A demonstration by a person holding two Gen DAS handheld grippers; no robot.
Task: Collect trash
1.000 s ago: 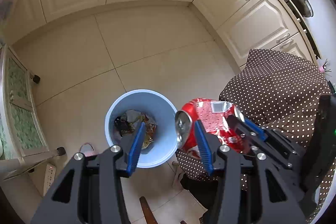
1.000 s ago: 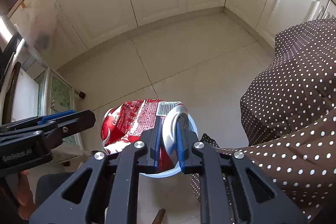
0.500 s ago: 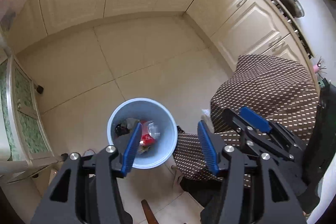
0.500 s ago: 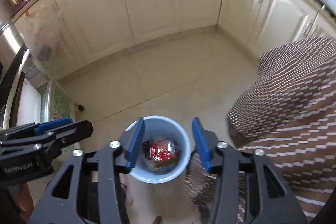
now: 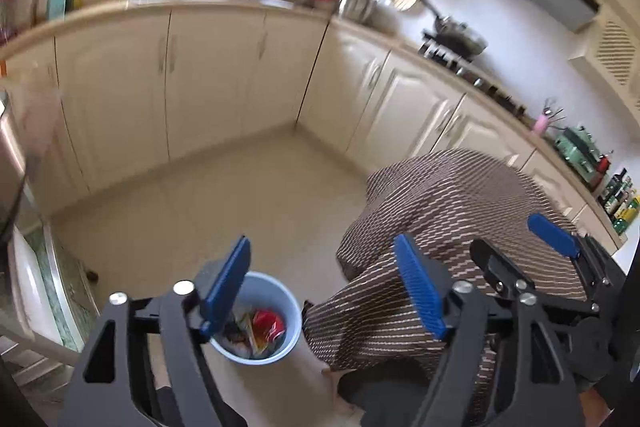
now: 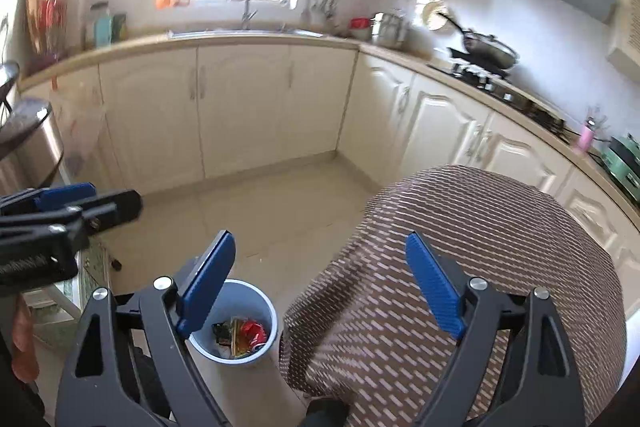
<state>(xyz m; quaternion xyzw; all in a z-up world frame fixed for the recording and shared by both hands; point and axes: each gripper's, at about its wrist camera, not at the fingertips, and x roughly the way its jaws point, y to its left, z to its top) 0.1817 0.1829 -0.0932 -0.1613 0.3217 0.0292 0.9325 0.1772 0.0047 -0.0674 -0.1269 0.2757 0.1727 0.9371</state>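
Lying in the blue bin (image 5: 260, 319) on the floor, the red can (image 5: 269, 323) is seen, light and easily dented. Both left tongs (image 5: 320, 289) and right tongs (image 6: 322, 281) have just been opened wide, with nothing held.

Pale blue bin (image 6: 240, 355), brown white-dotted tablecloth (image 6: 480, 227), cream cabinets (image 6: 240, 107)

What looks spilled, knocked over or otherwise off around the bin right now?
Nothing stands out. The blue bin stands upright on the tiled floor beside the polka-dot cloth, with the red can and other litter inside. No trash shows on the visible floor. Both tools, left and right, are open and empty.
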